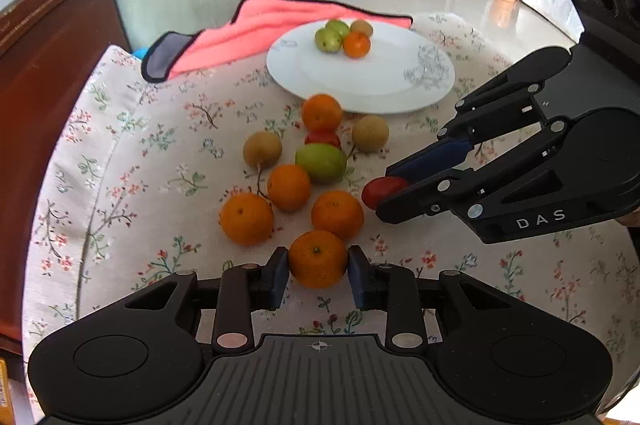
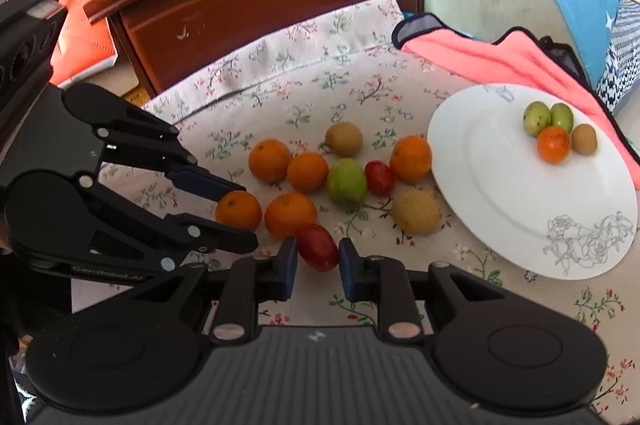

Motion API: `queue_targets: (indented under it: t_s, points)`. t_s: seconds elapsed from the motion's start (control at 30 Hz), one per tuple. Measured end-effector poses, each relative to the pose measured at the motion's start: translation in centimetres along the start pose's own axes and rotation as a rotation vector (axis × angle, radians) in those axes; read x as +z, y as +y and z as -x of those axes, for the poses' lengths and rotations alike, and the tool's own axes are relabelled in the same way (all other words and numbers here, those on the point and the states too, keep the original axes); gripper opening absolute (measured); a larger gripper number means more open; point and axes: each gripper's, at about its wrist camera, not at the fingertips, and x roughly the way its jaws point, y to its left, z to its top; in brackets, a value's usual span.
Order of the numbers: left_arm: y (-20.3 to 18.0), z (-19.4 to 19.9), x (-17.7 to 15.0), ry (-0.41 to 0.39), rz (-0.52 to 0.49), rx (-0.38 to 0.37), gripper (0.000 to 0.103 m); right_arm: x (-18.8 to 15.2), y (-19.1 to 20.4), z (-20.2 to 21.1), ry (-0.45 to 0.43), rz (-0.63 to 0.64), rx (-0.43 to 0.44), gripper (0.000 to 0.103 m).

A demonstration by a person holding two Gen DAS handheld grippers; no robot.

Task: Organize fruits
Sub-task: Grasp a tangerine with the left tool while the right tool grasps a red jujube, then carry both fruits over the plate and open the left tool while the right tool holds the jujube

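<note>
Left claw [image 1: 318, 275] tight around a mandarin [image 1: 317, 258], right claw [image 2: 318, 267] seemingly around a tomato [image 2: 318, 247].

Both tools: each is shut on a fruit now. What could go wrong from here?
1. Left tool pinches the orange at its sides only; round, so it may slip on lifting.
2. Right tool squeezes the small red fruit; it may bruise or pop out.
3. The plate fruits sit loose; a drop could roll them off.

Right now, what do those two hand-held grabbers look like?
Both are matte black plastic with silver rivets and blue-padded fingers. The right gripper bears white "DAS" lettering on its side; the left gripper reads "GenRobot.AI". Each has a ribbed base with two round discs.
</note>
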Motion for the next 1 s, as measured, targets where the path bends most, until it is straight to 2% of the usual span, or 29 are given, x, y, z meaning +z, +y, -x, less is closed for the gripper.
queue_targets:
  t_s: [0.27, 0.4, 0.53, 0.63, 0.8, 1.0]
  points:
    - [0.4, 1.9, 2.2, -0.081, 0.057, 0.025, 0.029, 1.3, -1.1, 2.1, -0.081, -0.051, -0.015, 0.023]
    - [0.5, 2.4, 3.8, -0.12, 0.109, 0.042, 0.029, 2.0, -2.4, 3.4, -0.129, -0.091, -0.049, 0.023]
    - [0.4, 2.8, 5.5, -0.173, 0.166, 0.026, 0.029, 2.6, -4.1, 5.0, -0.185, -0.142, -0.089, 0.023]
    - [0.0, 2.6, 6.9, -0.202, 0.178, 0.037, 0.029, 2.9, -5.6, 6.1, -0.223, -0.191, -0.118, 0.023]
    - [-0.5, 1.0, 9.0, -0.206, 0.207, 0.023, 0.029, 3.0, -7.6, 7.3, -0.261, -0.275, -0.157, 0.023]
    - [-1.0, -1.6, 10.3, -0.175, 0.238, 0.02, 0.029, 2.4, -9.8, 7.6, -0.26, -0.398, -0.187, 0.023]
